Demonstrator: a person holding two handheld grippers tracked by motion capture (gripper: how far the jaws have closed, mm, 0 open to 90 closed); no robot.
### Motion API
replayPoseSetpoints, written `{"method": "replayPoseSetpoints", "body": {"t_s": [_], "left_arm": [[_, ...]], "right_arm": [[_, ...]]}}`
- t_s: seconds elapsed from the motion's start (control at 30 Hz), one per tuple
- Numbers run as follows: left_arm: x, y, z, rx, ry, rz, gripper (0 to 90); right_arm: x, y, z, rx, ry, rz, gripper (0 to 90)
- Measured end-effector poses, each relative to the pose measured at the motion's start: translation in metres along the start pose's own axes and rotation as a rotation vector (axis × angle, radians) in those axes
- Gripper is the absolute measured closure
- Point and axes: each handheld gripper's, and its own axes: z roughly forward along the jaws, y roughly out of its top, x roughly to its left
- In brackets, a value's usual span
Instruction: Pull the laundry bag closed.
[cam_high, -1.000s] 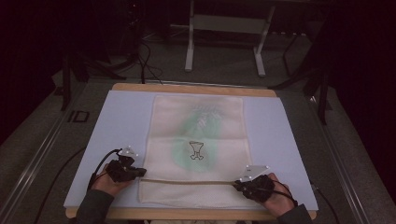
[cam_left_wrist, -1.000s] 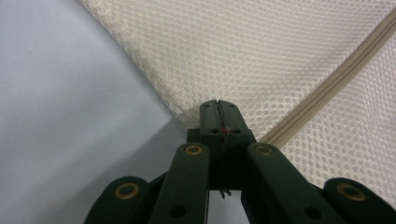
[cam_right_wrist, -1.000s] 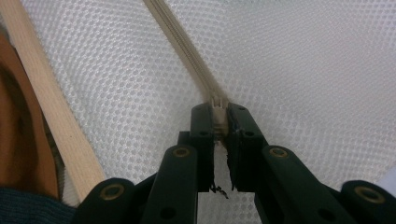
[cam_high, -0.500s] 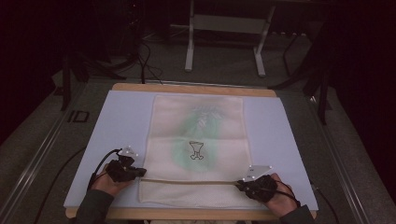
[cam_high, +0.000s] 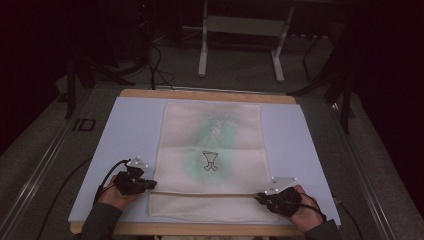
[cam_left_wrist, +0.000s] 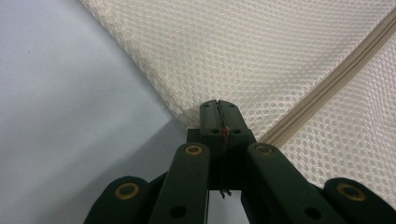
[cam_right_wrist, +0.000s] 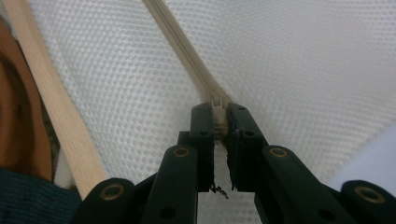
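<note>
Since the earlier frames the right gripper (cam_high: 264, 198) has slid slightly toward the table's near edge, while the left gripper (cam_high: 150, 184) has stayed put. In the high view a cream mesh laundry bag (cam_high: 210, 150) lies flat in the middle of a pale blue table mat (cam_high: 125, 130), with a green garment showing faintly through it. A zipper (cam_high: 202, 194) runs straight across the bag's near end, from the left gripper at 7 o'clock to the right gripper at 5 o'clock.

The left gripper view adds what the high view cannot: its jaws are pinched shut on the bag's mesh corner (cam_left_wrist: 196, 111), just beside the zipper's end. The right gripper view shows its jaws clamped on the zipper pull (cam_right_wrist: 218, 105), with the table's wooden edge (cam_right_wrist: 51, 98) at 9 o'clock.
</note>
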Motion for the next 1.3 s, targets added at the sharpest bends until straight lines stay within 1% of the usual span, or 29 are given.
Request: {"method": "replayPoseSetpoints", "body": {"t_s": [0.1, 0.13, 0.23, 0.3, 0.33, 0.47, 0.7, 0.77, 0.8, 0.93, 1.1, 1.13, 1.17, 1.23, 1.27, 1.3], "left_arm": [[0.0, 0.0, 0.0, 0.001, 0.0, 0.001, 89.9], [0.0, 0.0, 0.0, 0.002, 0.0, 0.003, 89.9], [0.0, 0.0, 0.0, 0.001, -0.001, 0.001, 89.9], [0.0, 0.0, 0.0, 0.0, -0.002, -0.001, 89.9], [0.0, 0.0, 0.0, 0.0, -0.001, -0.001, 89.9], [0.0, 0.0, 0.0, 0.002, 0.001, 0.003, 89.9], [0.0, 0.0, 0.0, 0.002, 0.001, 0.004, 89.9], [0.0, 0.0, 0.0, 0.002, 0.0, 0.003, 89.9], [0.0, 0.0, 0.0, 0.002, -0.001, 0.001, 90.0], [0.0, 0.0, 0.0, 0.002, 0.001, 0.003, 89.9], [0.0, 0.0, 0.0, 0.002, 0.001, 0.003, 89.9], [0.0, 0.0, 0.0, 0.001, 0.0, 0.002, 89.9], [0.0, 0.0, 0.0, 0.002, 0.0, 0.003, 89.9], [0.0, 0.0, 0.0, 0.003, 0.0, 0.003, 89.9], [0.0, 0.0, 0.0, 0.002, 0.0, 0.003, 89.9], [0.0, 0.001, 0.0, 0.002, 0.0, 0.002, 89.9]], "right_arm": [[-0.002, -0.001, -0.003, -0.02, 0.007, -0.006, 82.2], [-0.003, -0.001, -0.003, -0.017, 0.009, -0.013, 82.3], [-0.005, -0.002, -0.003, -0.011, 0.003, -0.015, 82.2], [-0.007, -0.002, -0.004, -0.017, 0.011, -0.014, 82.2], [-0.007, -0.002, -0.004, -0.01, 0.008, -0.019, 82.2], [-0.009, -0.003, -0.004, -0.013, 0.007, -0.014, 82.2], [-0.012, -0.005, -0.006, -0.014, 0.027, -0.014, 82.2], [-0.014, -0.006, -0.006, -0.011, 0.024, -0.016, 82.2], [-0.015, -0.007, -0.007, -0.017, 0.029, -0.01, 82.2], [-0.017, -0.008, -0.008, -0.02, 0.037, -0.009, 82.2], [-0.018, -0.009, -0.009, -0.015, 0.048, -0.009, 82.3], [-0.019, -0.009, -0.009, 0.004, 0.031, -0.012, 82.3], [-0.022, -0.013, -0.01, 0.032, 0.008, -0.006, 82.3], [-0.027, -0.021, -0.015, 0.007, 0.02, 0.022, 82.3], [-0.029, -0.024, -0.017, 0.007, 0.018, 0.027, 82.3], [-0.031, -0.026, -0.019, -0.004, 0.026, 0.036, 82.3]]}}
